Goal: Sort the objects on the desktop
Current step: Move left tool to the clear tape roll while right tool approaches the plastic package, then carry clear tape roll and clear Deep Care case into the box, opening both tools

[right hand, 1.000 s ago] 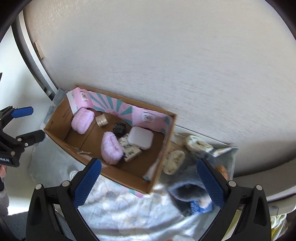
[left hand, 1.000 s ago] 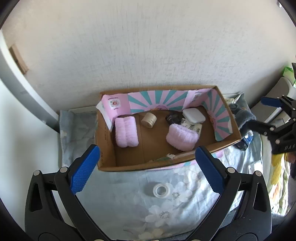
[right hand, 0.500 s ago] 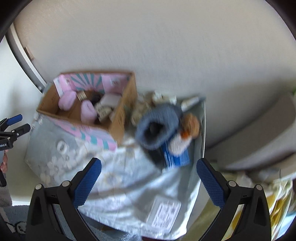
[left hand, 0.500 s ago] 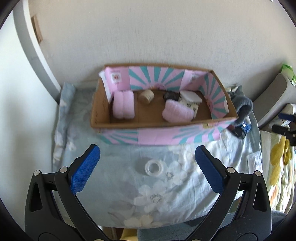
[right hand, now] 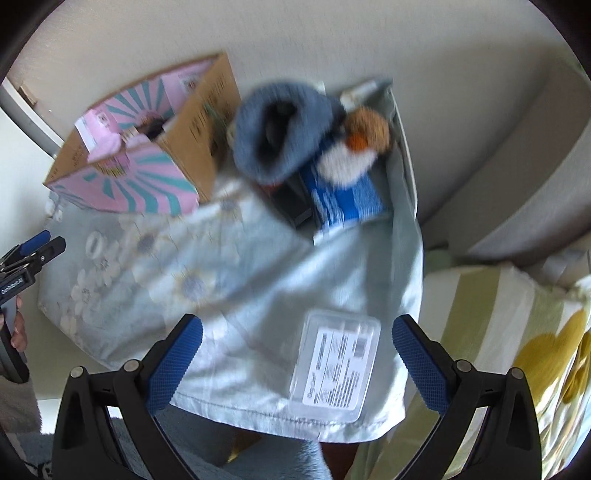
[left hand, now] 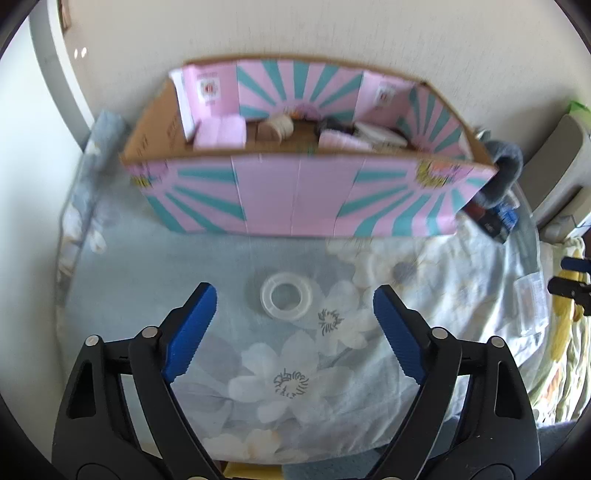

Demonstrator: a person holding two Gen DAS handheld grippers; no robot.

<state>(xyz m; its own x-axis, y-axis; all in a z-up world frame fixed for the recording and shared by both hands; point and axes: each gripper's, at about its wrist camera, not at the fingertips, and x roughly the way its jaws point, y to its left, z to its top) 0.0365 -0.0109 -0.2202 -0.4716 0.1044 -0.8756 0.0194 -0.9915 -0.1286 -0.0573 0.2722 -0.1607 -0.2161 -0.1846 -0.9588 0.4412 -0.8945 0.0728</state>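
Several things already lie inside the cardboard box point(left hand: 295, 199), while the tape roll point(left hand: 287, 295) in front of it waits between the empty, narrowing left tongs point(left hand: 293, 308), and the clear case point(right hand: 336, 373) lies well right of it between the wide-open, empty right tongs point(right hand: 297, 345).

Pale textured wall point(left hand: 332, 33), daylight.

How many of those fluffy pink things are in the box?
2. One pink fluffy roll sits at the box's left end, the other right of middle. The front wall hides the floor, so more could lie unseen.
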